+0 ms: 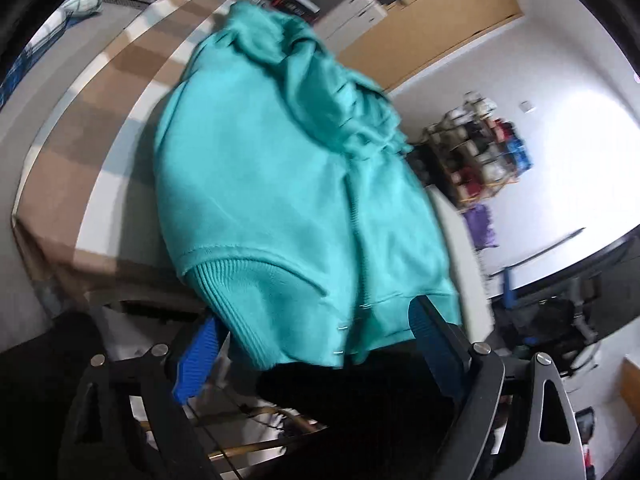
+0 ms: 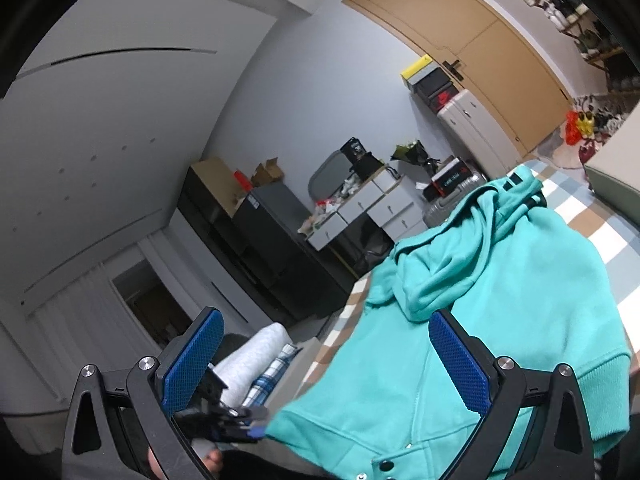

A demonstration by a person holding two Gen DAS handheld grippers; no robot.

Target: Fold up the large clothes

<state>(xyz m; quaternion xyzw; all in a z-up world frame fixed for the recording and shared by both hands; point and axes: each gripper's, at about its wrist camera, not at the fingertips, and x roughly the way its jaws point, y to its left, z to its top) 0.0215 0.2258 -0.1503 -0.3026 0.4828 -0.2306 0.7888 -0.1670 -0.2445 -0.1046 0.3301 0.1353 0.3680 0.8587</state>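
I have the teal fleece hooded jacket with ribbed cuffs and snap buttons point(image 1: 280, 184) lying on the bed with the beige, white and pale-blue checked cover point(image 1: 80, 168), its ribbed hem hanging past the near edge toward me. My left hand-held gripper point(image 1: 316, 344) stands wide, with the hem draped between its blue pads; I see neither pad pressing on the cloth, so I judge it is holding nothing. My right hand-held gripper point(image 2: 324, 360) is also spread wide and empty: its right finger sits in front of the jacket's body, and the left finger hangs over open room, above the rolled white pillow point(image 2: 256, 356).

The risks as I read them: the hood and upper part are bunched into a heap at the far end, so any fold made now would trap that lump. With the hem overhanging unheld, the jacket could slide off the bed. If I close the left pads here I may pinch only one layer and skew the fold. The left view is smeared, so my aim is uncertain.
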